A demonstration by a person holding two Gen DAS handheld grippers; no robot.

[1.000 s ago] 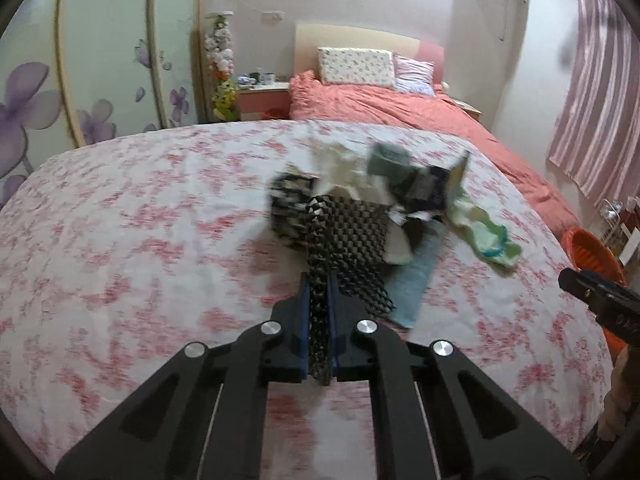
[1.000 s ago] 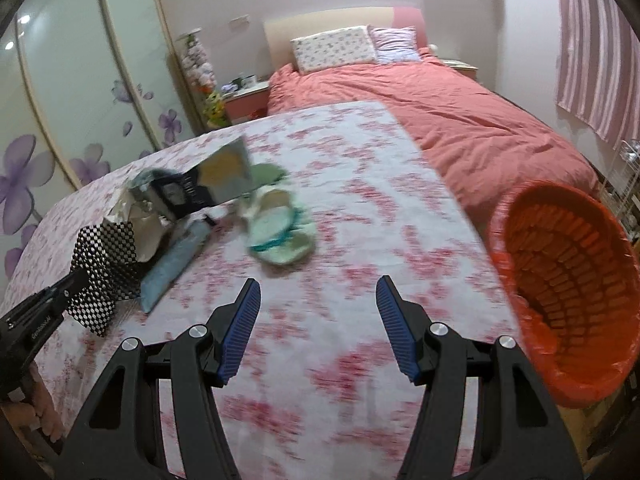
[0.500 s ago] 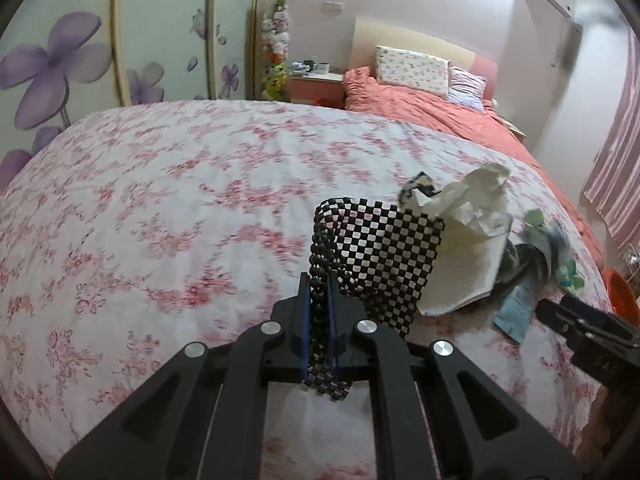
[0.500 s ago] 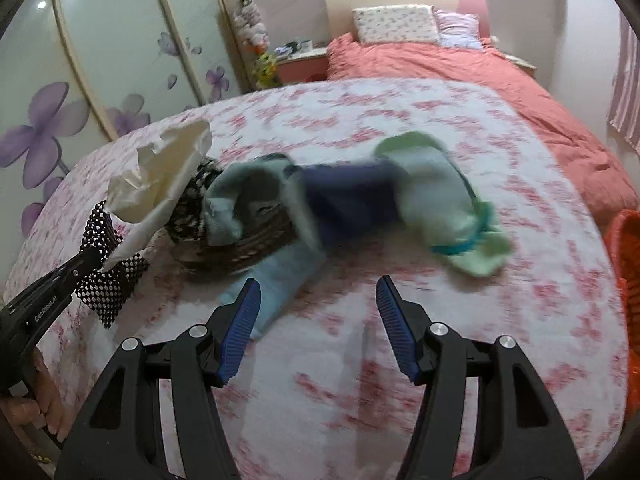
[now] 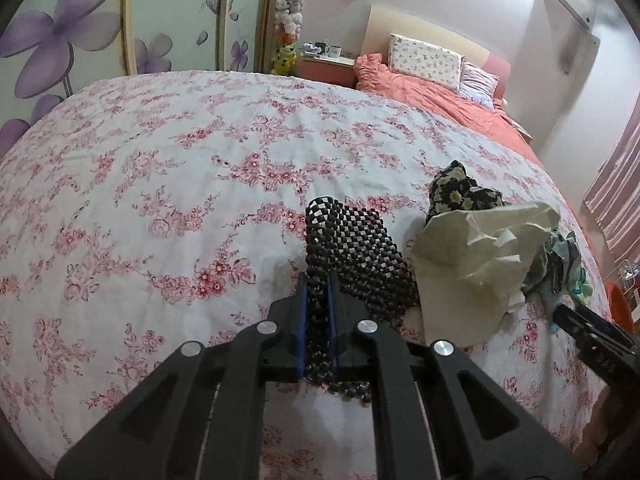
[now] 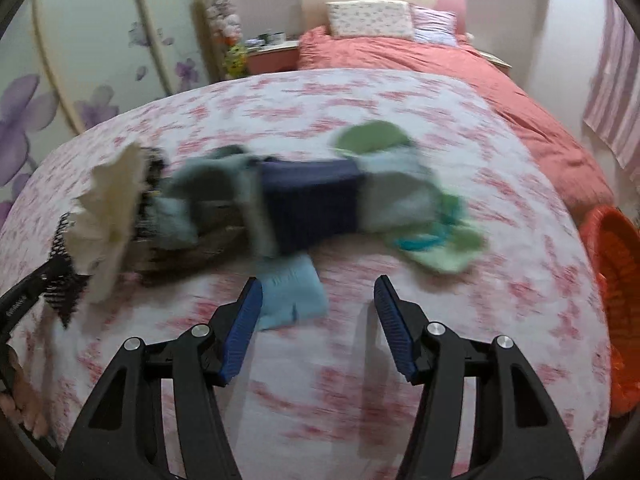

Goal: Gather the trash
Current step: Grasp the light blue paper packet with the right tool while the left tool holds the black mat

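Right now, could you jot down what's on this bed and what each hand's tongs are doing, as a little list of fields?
surface: floral bedspread
left tongs: shut on the black-and-white checkered cloth
right tongs: open, empty, above the bedspread
pile: crumpled cream paper, navy item, green cloth, light blue packet
bin: orange basket, at the bed's right edge

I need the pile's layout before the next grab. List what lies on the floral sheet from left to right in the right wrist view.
Cream crumpled paper → grey-blue cloth → dark navy piece → green cloth with teal trim → orange basket off the sheet's right edge.
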